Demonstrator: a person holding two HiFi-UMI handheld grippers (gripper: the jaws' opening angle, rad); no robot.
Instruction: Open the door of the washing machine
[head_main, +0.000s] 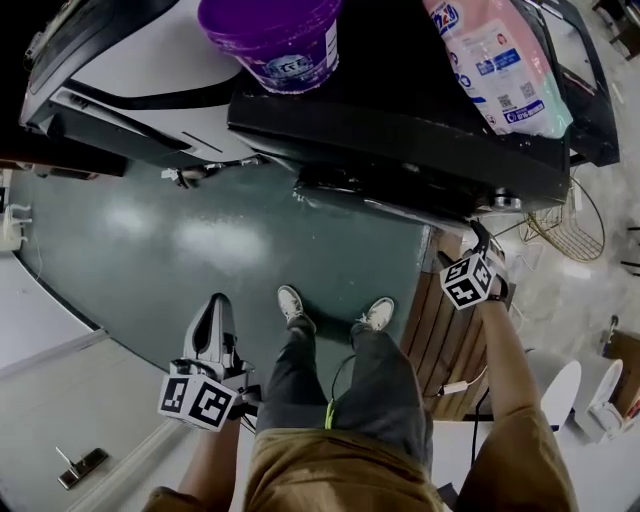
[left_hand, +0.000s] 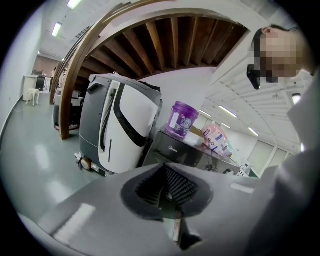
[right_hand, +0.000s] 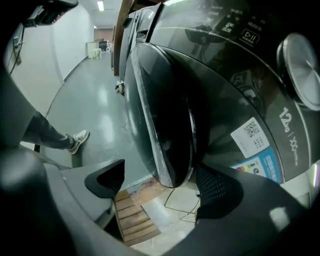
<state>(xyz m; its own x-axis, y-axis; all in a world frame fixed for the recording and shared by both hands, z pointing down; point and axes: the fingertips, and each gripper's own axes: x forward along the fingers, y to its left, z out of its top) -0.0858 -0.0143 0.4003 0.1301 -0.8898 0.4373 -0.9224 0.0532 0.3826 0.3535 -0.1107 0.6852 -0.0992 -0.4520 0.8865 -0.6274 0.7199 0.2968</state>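
Straddling: right gripper (right_hand: 160, 186), jaws wide apart, door (right_hand: 167, 120) rim between them, close to one jaw, not pinched.
Door: round, dark, on the washing machine (right_hand: 235, 95) front, wooden slats (right_hand: 132, 220) on the floor below.
Left gripper (left_hand: 167, 195): jaws together, empty, low beside the person's leg (head_main: 290, 375).

One washing machine (head_main: 400, 120), one tub (head_main: 275, 35), one bag (head_main: 495, 60)

On washer (head_main: 400, 110) top, 2 things: tub (head_main: 272, 35) at left edge, bag (head_main: 495, 65) at right edge. Door (right_hand: 165, 115) on front. Left of washer, floor machine (head_main: 130, 90).
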